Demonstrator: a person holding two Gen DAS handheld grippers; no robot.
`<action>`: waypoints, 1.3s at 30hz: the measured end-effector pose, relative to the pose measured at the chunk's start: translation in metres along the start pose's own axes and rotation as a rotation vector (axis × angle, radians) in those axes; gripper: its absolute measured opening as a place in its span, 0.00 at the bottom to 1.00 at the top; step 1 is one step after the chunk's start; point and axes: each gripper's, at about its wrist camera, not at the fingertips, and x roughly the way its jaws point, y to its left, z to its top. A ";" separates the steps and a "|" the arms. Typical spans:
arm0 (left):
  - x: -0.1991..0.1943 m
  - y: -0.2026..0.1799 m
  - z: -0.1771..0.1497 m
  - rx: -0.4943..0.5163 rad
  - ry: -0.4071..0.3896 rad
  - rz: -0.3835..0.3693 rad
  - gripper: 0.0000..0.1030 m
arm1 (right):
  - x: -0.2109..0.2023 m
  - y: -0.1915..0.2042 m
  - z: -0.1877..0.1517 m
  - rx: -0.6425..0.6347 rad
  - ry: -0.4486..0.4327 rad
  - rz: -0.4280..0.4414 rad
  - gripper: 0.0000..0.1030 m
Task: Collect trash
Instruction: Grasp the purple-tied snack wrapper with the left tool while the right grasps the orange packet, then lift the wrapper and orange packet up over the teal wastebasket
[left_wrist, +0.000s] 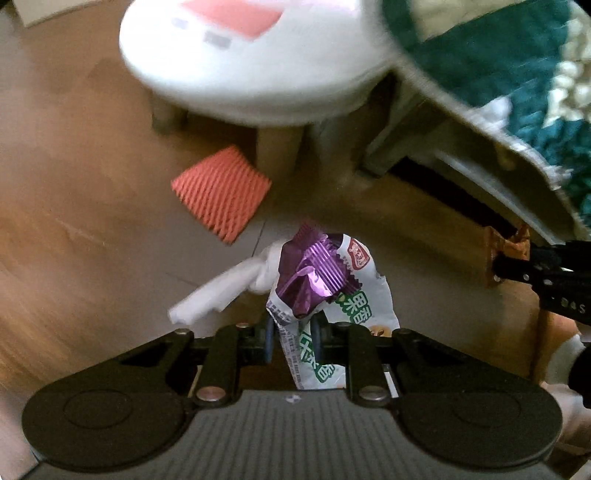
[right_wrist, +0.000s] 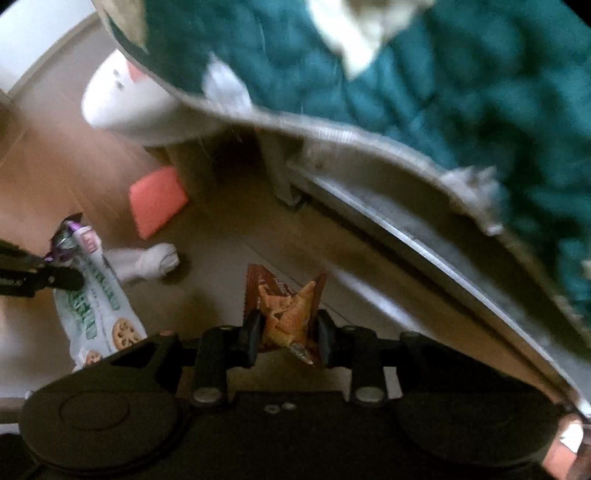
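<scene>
Left wrist view: a white-green snack bag (left_wrist: 325, 325) and a crumpled purple foil wrapper (left_wrist: 312, 275) are pinched together between the fingers of the left gripper (left_wrist: 295, 332), so that two pieces can be carried at once. A white wad (left_wrist: 229, 288), seemingly a tissue, sticks out just left of the bundle; whether it is gripped or lies on the floor (left_wrist: 81, 192) cannot be told. Right wrist view: an orange wrapper (right_wrist: 286, 314) is clamped upright in the right gripper (right_wrist: 286, 334), lifted off the floor beside the bed frame (right_wrist: 406, 236) under its green quilt (right_wrist: 406, 92). Ahead of both tools, an orange ridged pad (left_wrist: 223, 192) lies by a white stool (left_wrist: 240, 55), apparently trash not yet collected.
</scene>
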 end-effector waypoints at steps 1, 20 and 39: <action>-0.010 -0.004 0.002 0.011 -0.017 -0.002 0.18 | -0.013 0.000 0.000 -0.001 -0.016 -0.001 0.29; -0.261 -0.105 0.040 0.160 -0.417 -0.038 0.18 | -0.287 -0.005 0.012 0.082 -0.404 0.024 0.29; -0.482 -0.232 0.042 0.266 -0.791 -0.027 0.19 | -0.510 -0.028 0.020 0.026 -0.738 -0.024 0.29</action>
